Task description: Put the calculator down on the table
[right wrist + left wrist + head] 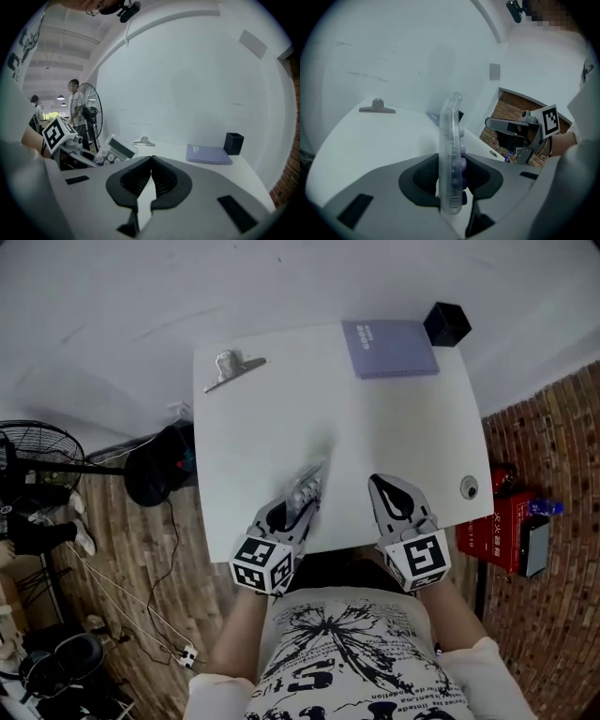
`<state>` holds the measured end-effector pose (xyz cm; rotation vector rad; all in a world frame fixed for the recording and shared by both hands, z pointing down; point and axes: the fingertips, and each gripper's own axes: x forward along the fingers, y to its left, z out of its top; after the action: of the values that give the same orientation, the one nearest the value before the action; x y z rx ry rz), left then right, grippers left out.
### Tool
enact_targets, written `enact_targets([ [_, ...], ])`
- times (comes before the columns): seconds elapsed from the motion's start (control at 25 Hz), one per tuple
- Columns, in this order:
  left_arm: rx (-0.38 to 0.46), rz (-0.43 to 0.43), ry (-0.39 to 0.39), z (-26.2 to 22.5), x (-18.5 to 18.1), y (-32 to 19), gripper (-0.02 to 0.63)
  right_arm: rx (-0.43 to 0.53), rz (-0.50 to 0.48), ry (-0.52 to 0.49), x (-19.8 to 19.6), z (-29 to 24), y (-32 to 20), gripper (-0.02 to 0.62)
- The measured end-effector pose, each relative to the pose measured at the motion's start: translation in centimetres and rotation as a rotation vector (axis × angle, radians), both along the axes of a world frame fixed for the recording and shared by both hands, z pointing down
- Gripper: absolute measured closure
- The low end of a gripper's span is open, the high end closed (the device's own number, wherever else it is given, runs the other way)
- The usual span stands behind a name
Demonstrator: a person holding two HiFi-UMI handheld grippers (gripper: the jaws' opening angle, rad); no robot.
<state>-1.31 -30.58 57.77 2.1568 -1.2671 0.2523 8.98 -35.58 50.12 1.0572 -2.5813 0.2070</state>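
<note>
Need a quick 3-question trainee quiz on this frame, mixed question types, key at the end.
1. The left gripper is shut on: A) a stapler, B) the calculator, C) a pen.
2. True or false: the right gripper holds the binder clip.
3. What lies next to the black box at the far edge of the table?

Key:
1. B.
2. False. Its jaws are together with nothing between them.
3. The purple notebook.
</note>
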Motion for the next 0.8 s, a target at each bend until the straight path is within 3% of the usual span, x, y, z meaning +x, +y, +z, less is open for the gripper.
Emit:
enact_targets([
  [0.2,-0.124,-0.026,0.060,3.3,0.2,-1.1,0.466,-0.053,0.001,0.004,-0.1,1.6,-1.8,0.581],
  [0.44,-0.208,-0.087,0.118,4.8,0.7,-2.5,0.465,-0.089,-0.025,0.004,0.4,2.7,-3.9,0.581],
  [0.64,-0.248,-0.153,0.124,5.4,0.4,-4.0,0.453,-0.104,-0.047,0.004,0.6,2.9,-6.0,0.580],
  [0.8,-0.268,-0.211,0.085,6.1,-0.3,-4.9,0.453,-0.126,-0.059,0.002,0.9,3.6,-6.9,0.580],
])
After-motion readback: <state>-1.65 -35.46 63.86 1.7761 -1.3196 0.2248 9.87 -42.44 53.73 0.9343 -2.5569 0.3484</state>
